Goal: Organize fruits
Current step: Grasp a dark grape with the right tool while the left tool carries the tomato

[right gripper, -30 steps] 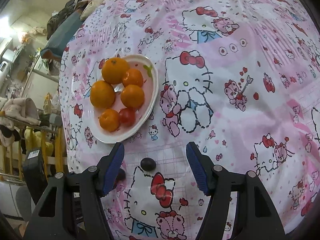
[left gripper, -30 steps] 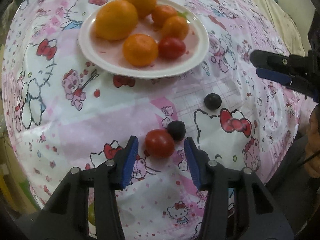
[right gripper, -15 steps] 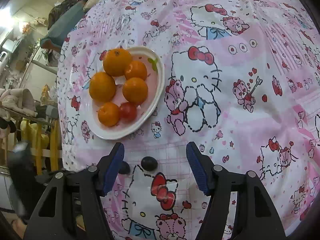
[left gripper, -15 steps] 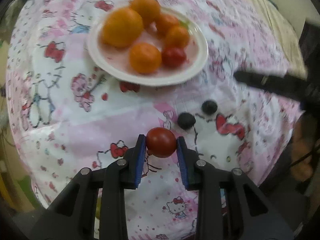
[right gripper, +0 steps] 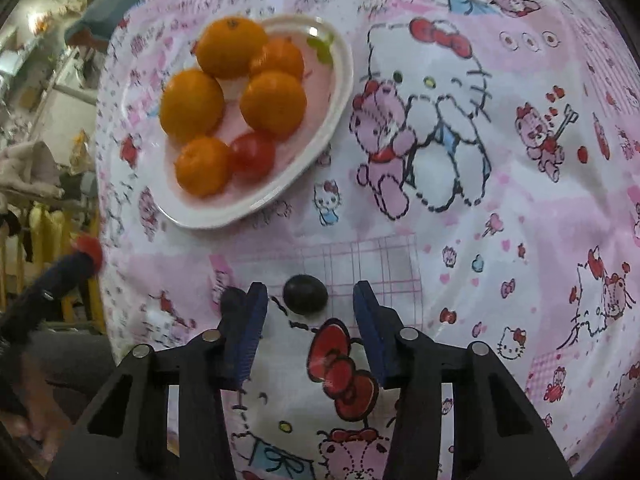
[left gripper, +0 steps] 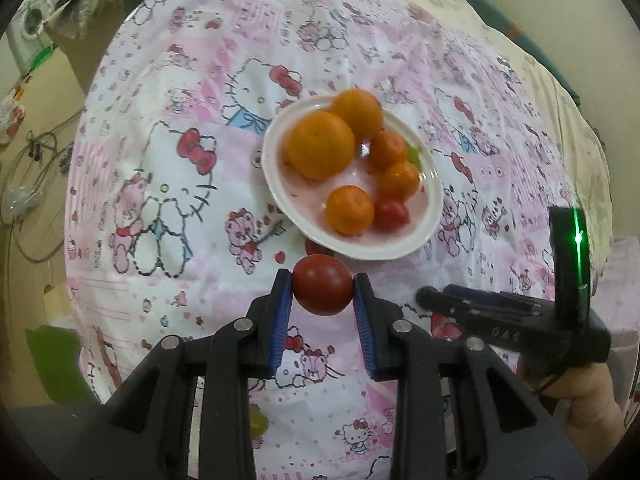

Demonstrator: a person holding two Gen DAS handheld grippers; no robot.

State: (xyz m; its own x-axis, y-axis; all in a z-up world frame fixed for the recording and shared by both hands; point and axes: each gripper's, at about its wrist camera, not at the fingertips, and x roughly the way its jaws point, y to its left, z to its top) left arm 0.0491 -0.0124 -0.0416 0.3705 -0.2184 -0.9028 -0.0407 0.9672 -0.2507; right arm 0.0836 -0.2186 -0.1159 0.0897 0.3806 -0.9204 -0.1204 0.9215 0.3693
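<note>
Carrying: your left claw (left gripper: 323,290) grips the cherry tomato (left gripper: 322,289); right claw (right gripper: 306,308) gapes around a dark grape (right gripper: 305,294). Next, reach the plate (left gripper: 434,216).

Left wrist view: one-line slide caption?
Left hand-held gripper clamps a red tomato just short of the white plate holding oranges and another tomato.

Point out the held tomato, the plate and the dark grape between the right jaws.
tomato (left gripper: 322,290), left wrist view, middle of its red skin.
plate (left gripper: 362,251), left wrist view, bare near rim.
grape (right gripper: 305,294), right wrist view, middle of its dark top.
</note>
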